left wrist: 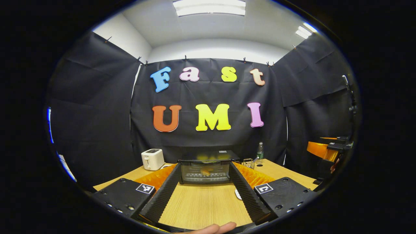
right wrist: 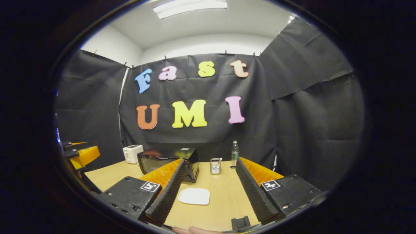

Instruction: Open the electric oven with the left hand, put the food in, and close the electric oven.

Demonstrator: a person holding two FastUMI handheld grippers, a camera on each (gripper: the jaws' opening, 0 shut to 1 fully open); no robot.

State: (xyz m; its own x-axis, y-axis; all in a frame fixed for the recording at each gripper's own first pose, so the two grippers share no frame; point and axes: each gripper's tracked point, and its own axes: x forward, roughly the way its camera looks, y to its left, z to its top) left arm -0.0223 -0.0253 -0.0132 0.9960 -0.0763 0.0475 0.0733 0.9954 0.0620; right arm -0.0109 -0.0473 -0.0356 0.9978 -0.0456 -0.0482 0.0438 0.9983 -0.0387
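Note:
The black electric oven (left wrist: 208, 167) stands straight ahead on the wooden table (left wrist: 201, 204), its glass door shut. Through the glass an orange-brown piece of food (left wrist: 205, 171) shows on the rack. My left gripper (left wrist: 204, 165) is open, its fingers framing the oven from a distance with nothing between them. In the right gripper view the oven (right wrist: 165, 161) stands to the left. My right gripper (right wrist: 211, 161) is open over the table, and an empty white plate (right wrist: 194, 196) lies near its left finger. The other gripper (right wrist: 78, 152) shows at the far left edge.
A white toaster (left wrist: 152, 159) stands left of the oven. A water bottle (right wrist: 235, 152) and a small metal caddy (right wrist: 214, 165) sit at the back of the table. A small black part (right wrist: 240, 223) lies near the front edge. A fingertip (left wrist: 214, 228) shows at the bottom.

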